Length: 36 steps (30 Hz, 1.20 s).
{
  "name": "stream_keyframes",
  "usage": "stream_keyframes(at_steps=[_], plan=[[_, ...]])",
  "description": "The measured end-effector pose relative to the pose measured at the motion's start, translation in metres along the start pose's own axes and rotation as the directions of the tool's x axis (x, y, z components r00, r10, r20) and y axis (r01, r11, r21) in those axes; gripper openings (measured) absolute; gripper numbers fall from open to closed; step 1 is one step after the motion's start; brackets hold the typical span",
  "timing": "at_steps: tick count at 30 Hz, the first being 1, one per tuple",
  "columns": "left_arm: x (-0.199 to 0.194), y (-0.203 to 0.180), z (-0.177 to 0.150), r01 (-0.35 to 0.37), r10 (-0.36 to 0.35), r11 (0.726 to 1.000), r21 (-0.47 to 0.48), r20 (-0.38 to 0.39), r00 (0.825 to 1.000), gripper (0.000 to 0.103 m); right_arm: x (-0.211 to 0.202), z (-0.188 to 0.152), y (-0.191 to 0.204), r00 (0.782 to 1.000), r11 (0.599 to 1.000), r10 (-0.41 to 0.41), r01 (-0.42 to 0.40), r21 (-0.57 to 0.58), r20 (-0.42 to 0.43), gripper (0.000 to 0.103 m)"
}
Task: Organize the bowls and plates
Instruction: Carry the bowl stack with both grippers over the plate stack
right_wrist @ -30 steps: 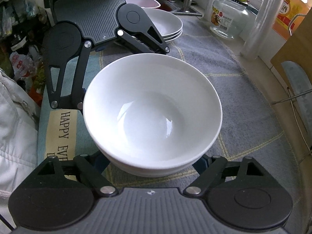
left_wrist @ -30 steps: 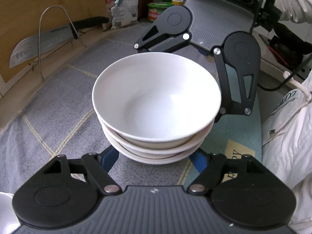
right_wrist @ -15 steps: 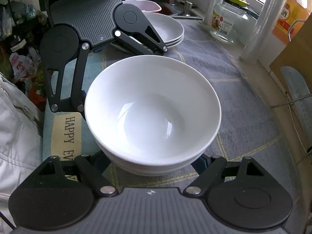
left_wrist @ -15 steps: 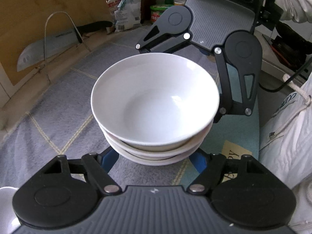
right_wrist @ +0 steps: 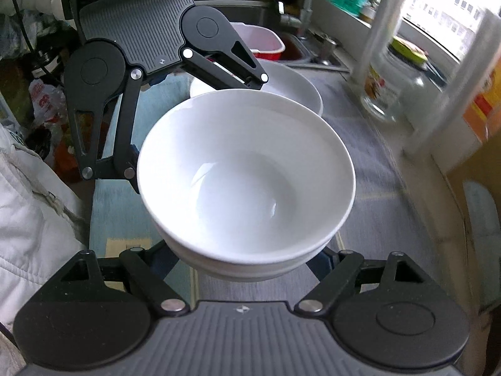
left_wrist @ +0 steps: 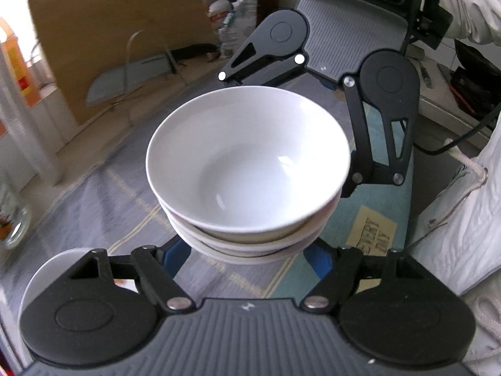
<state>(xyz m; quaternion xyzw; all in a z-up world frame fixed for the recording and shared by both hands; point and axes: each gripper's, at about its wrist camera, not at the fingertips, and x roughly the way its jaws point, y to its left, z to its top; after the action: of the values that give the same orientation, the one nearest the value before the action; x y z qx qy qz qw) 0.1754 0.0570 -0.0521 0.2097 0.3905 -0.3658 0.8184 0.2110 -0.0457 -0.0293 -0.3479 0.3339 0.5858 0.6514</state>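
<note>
A stack of white bowls point(left_wrist: 247, 169) hangs in the air between my two grippers, above the grey checked mat point(left_wrist: 103, 194). My left gripper point(left_wrist: 247, 250) clasps the bottom of the stack from one side, its blue-padded fingers point(left_wrist: 175, 257) spread around the base. My right gripper point(right_wrist: 250, 266) clasps the same stack point(right_wrist: 247, 175) from the opposite side. Each gripper shows across the bowls in the other's view. A stack of white plates point(right_wrist: 291, 87) lies on the mat behind the bowls; a plate rim point(left_wrist: 53, 266) shows at the lower left of the left wrist view.
A knife on a wire rack point(left_wrist: 134, 75) leans against a wooden board point(left_wrist: 109, 31). A glass jar point(right_wrist: 391, 91) and white posts point(right_wrist: 372, 37) stand by the window. A pink tub point(right_wrist: 263, 40) sits in the sink. My white sleeve point(right_wrist: 28, 213) is at the counter edge.
Both grippers have carried the bowl stack up and along the counter toward the plates and sink. The plates now sit closer behind the bowls, and the background is motion-blurred.
</note>
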Motion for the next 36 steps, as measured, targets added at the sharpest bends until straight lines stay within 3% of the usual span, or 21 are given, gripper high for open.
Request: stream_keyframes(at_steps=[17, 36], plan=[[-0.051, 0.057, -0.047, -0.098, 0.098, 0.995, -0.023, 0.006, 0.995, 0.078, 0.050, 0.091, -0.006, 1.000, 0.996, -0.015, 0.017, -0.092, 0.023, 0.088], [-0.053, 0.110, -0.085, -0.126, 0.126, 0.991, -0.048, -0.020, 0.992, 0.078, 0.100, 0.135, -0.021, 1.000, 0.994, -0.008, 0.007, -0.110, -0.013, 0.088]])
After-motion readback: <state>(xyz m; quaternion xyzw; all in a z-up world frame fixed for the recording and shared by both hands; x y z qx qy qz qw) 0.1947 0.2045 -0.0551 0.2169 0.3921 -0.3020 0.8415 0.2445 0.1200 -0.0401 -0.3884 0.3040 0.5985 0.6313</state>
